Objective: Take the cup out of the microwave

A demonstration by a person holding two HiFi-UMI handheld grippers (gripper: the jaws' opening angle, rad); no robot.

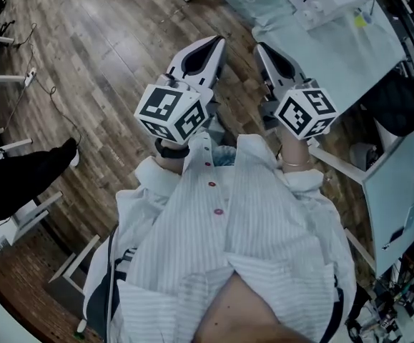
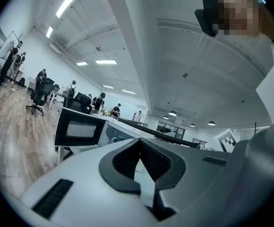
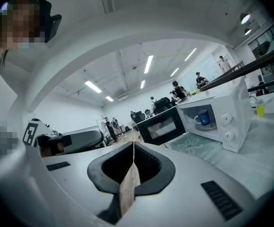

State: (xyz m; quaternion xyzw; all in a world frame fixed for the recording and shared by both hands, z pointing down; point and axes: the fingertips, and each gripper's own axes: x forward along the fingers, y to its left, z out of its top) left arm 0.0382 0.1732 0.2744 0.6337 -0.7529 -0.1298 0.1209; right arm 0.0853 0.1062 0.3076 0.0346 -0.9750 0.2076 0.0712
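The cup [image 3: 202, 118] is sitting untouched inside the open microwave [image 3: 224, 122], with the left gripper [image 2: 139, 148] and right gripper [image 3: 133, 150] hovering well away from it, both clenched empty, leaving the reach, grasp and removal to do.

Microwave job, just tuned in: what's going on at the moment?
A person holds both grippers out ahead, facing the white microwave. Its door stands open and the blue cup sits inside, untouched. The left gripper and right gripper are both shut and empty, clear of the microwave, so the cup is not yet taken.
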